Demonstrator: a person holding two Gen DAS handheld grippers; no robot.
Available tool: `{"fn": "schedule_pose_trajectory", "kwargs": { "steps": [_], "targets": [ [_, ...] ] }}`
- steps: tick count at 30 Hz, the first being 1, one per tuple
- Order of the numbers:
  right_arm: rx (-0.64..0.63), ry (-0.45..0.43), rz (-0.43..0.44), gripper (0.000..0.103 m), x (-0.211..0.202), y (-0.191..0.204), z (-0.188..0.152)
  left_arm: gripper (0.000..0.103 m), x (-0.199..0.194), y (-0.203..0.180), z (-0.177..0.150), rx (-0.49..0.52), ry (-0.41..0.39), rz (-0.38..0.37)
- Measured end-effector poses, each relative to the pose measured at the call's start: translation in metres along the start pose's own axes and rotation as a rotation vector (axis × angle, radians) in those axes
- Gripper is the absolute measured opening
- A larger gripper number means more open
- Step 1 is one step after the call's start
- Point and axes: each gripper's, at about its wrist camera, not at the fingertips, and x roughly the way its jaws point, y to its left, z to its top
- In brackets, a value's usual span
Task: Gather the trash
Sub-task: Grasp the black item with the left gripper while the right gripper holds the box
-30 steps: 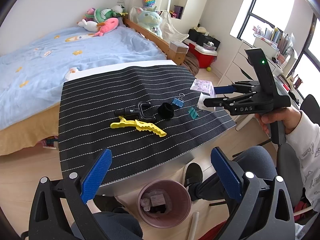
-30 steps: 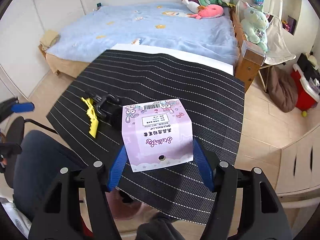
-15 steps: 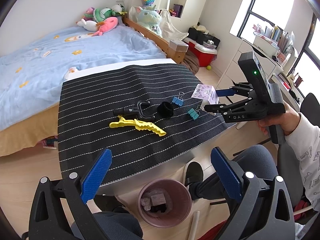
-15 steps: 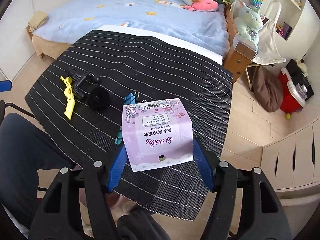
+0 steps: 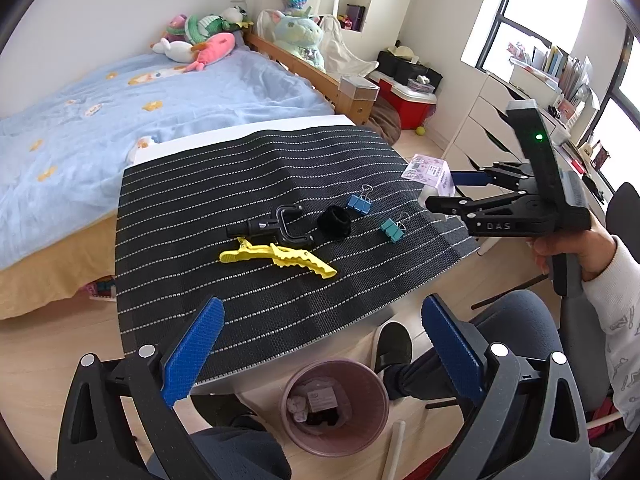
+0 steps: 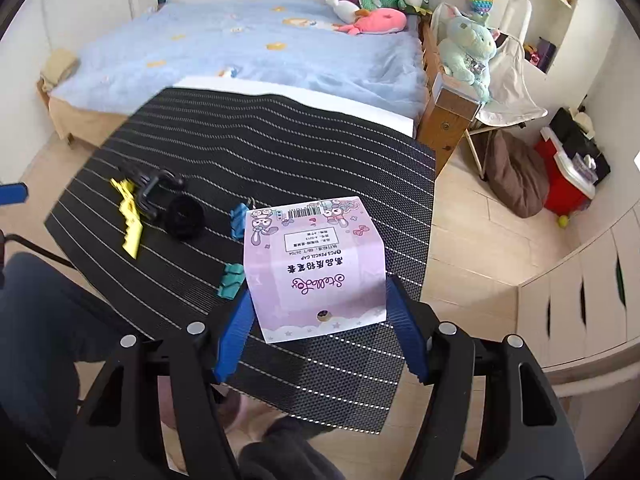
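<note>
Lower centre of the right wrist view: the right gripper [image 6: 318,320] clasps a small pale-purple printed cardboard package [image 6: 314,270] by its two side faces, above the black striped mat [image 6: 280,148]. It looks light and thin-walled, easily crushed; a gentle hold on the sides suits it. In the left wrist view, the left gripper [image 5: 320,344] stands released, empty. Bottom centre, the round pink plastic wastebasket [image 5: 334,404] sits under the mat's edge, its contents indistinct. The package's underside is hidden.

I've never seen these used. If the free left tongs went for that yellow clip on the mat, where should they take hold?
Probably across the narrow middle of the yellow clip, coming straight down. It lies flat and long on the striped mat, its front side clear; the black holder crowds its back edge.
</note>
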Motion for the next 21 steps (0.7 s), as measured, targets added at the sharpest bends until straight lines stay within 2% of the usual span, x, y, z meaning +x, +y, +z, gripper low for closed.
{"fn": "schedule_pose_trajectory", "kwargs": {
  "steps": [7,21],
  "targets": [
    [0.089,-0.038,0.083,0.064,-0.014,0.0,0.002,0.095,0.01,0.006,0.02,0.001,0.011,0.024],
    [0.118,-0.066,0.121,0.064,-0.022,0.007,-0.003,0.095,0.065,0.029,0.058,-0.061,0.115,0.137]
  ]
}}
